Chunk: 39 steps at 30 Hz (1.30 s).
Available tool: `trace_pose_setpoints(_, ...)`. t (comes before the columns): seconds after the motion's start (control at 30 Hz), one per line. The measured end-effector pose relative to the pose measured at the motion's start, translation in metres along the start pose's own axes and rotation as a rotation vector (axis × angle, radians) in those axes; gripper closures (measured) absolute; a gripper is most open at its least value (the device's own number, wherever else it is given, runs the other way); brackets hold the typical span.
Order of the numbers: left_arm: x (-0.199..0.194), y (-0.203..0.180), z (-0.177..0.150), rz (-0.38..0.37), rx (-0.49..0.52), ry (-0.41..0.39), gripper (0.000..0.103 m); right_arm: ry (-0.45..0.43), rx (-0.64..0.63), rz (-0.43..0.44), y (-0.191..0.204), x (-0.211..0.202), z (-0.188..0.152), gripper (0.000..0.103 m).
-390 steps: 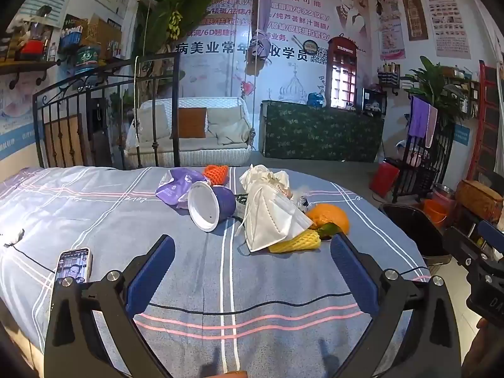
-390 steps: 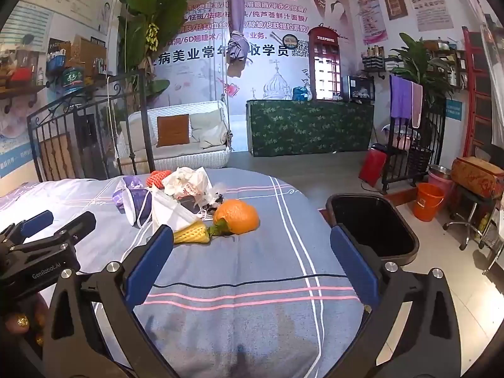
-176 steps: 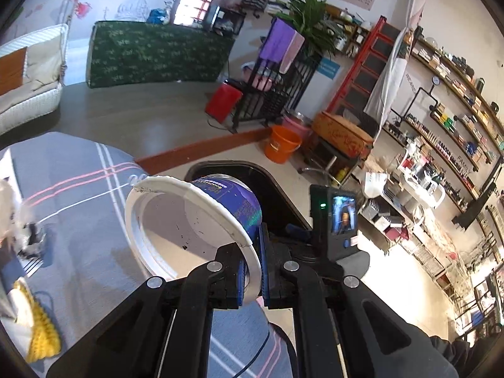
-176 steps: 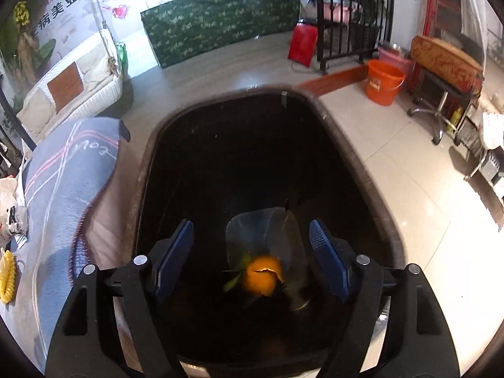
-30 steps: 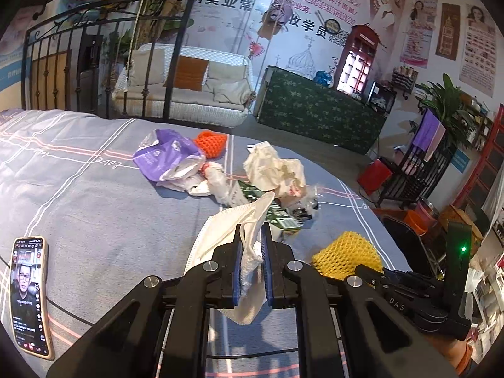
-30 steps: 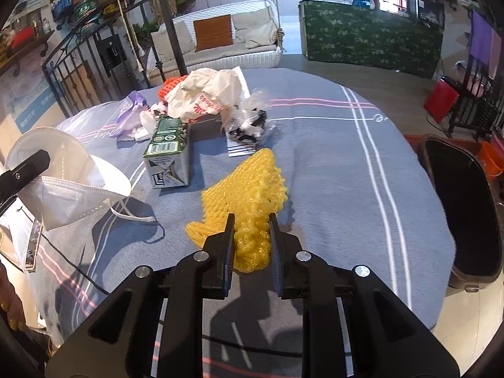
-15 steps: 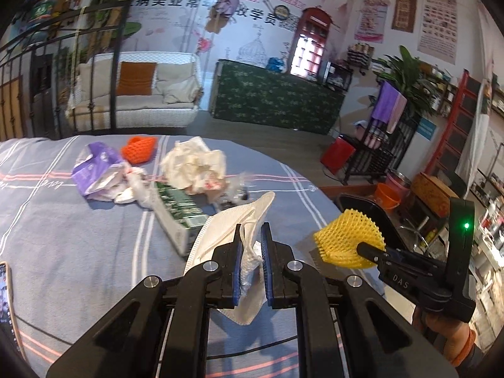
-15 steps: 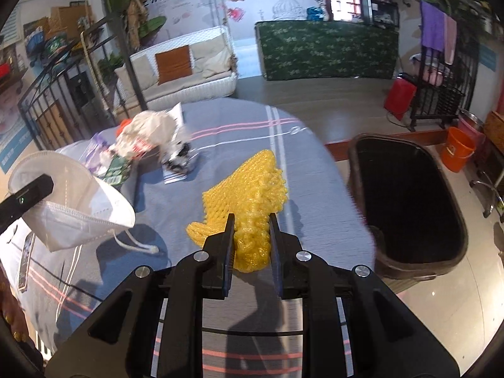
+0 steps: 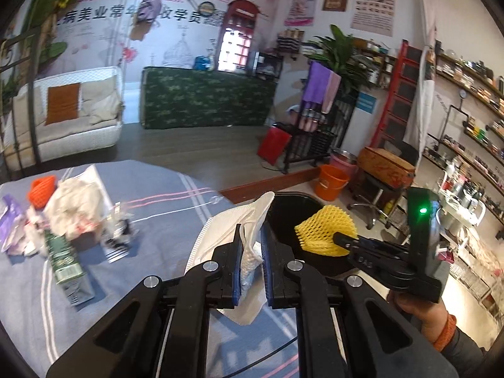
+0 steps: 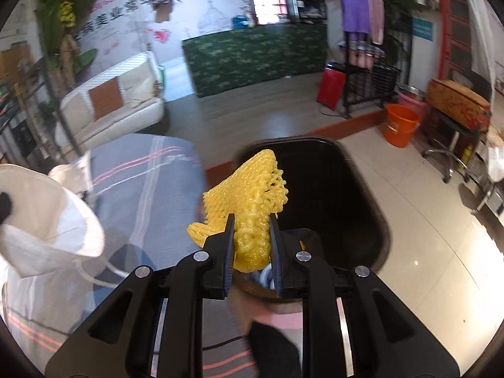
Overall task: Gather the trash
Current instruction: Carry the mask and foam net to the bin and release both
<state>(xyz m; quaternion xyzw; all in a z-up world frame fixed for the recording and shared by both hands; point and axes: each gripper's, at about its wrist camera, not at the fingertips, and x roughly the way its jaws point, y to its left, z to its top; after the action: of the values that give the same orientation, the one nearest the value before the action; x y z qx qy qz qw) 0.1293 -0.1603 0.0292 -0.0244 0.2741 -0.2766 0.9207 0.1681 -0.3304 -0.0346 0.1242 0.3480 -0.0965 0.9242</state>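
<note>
My left gripper [image 9: 251, 245] is shut on a white face mask [image 9: 226, 230] and holds it above the table's right edge. My right gripper [image 10: 251, 230] is shut on a yellow foam fruit net [image 10: 249, 195], held over the near rim of the black trash bin [image 10: 352, 182]. In the left wrist view the net [image 9: 324, 230] hangs over the bin [image 9: 315, 252], right of the mask. The mask also shows at the left of the right wrist view [image 10: 41, 220]. More trash lies on the table: a green carton [image 9: 64, 258], crumpled white paper [image 9: 78, 201], an orange net [image 9: 41, 189], a purple wrapper [image 9: 11, 223].
The round table has a grey-blue striped cloth [image 9: 163, 208]. An orange bucket [image 10: 401, 124] and a red bag [image 10: 330, 89] stand on the floor beyond the bin. A stool with a wicker box [image 10: 456, 100] is at the right.
Both grippers have swung right, away from the trash pile toward the bin, each still holding its item. The yellow net is now over the bin's rim.
</note>
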Motion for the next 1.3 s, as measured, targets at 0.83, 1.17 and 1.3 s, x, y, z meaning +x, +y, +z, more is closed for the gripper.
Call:
trace_pose_setpoints(0.83,0.105,-0.065,0.017,-0.18,0.047,0.134,0.091,0.03,0.149,-0.132,-0.074,0.004,-0.027,0.039)
trace_pose_setpoints(1.17,0.15,-0.09,0.006,-0.213,0.064,0.237,0.091,0.03,0.183,-0.155,-0.092,-0.019,-0.041,0.039)
trace_pose_setpoints(1.3,0.16,-0.092,0.005,-0.209,0.079,0.252,0.091,0.034,0.186,-0.162,-0.095,-0.019,-0.044,0.039)
